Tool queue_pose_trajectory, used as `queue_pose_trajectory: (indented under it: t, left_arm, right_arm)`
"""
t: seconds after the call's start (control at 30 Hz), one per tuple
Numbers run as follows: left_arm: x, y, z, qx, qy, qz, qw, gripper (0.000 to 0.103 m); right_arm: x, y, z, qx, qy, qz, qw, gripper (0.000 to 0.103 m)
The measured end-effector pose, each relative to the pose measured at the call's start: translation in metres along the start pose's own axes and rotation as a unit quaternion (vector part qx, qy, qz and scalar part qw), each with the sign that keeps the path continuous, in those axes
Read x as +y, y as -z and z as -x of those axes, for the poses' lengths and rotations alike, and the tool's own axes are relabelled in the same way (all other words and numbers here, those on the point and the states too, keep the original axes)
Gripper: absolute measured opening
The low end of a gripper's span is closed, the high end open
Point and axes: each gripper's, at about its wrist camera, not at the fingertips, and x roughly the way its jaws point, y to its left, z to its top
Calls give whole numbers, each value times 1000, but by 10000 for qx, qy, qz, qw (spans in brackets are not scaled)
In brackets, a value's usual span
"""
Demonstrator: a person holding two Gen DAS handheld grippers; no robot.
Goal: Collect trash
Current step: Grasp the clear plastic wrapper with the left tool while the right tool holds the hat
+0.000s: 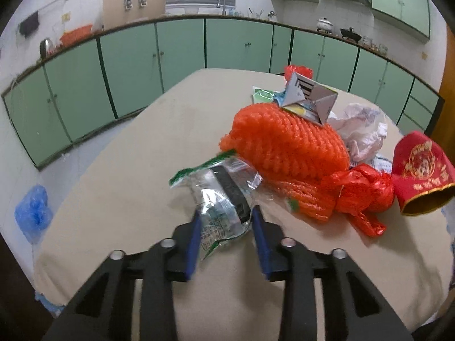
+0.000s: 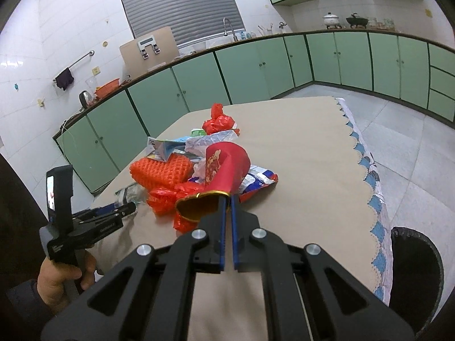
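Observation:
A pile of trash lies on the beige table [image 1: 136, 170]: an orange foam net [image 1: 287, 139], a red plastic bag [image 1: 361, 193], a folded carton [image 1: 310, 96] and crumpled white plastic [image 1: 361, 130]. My left gripper [image 1: 224, 216] has its blue fingers on either side of a silver and green foil wrapper [image 1: 219, 196], with gaps still showing. My right gripper [image 2: 227, 199] is shut on the rim of a red paper cup with a gold inside [image 2: 224, 167], lying on its side. The left gripper also shows in the right wrist view [image 2: 119, 209].
A black bin [image 2: 418, 272] stands on the floor at the table's right edge. A blue and white wrapper [image 2: 256, 179] lies behind the cup. Green kitchen cabinets [image 1: 128, 65] run along the far walls. A blue bag [image 1: 34, 210] lies on the floor left.

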Motion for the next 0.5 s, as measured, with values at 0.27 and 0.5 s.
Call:
queue_pose_trajectory:
  t: [0.27, 0.5]
  left_arm:
    - [5, 1, 32, -310, 246, 142, 9991, 23]
    - [-7, 4, 75, -563, 397, -26, 9976, 23]
  right_arm:
    - [1, -2, 14, -85, 10, -31, 10000, 2]
    - [3, -5, 35, -218, 29, -32, 9998, 2]
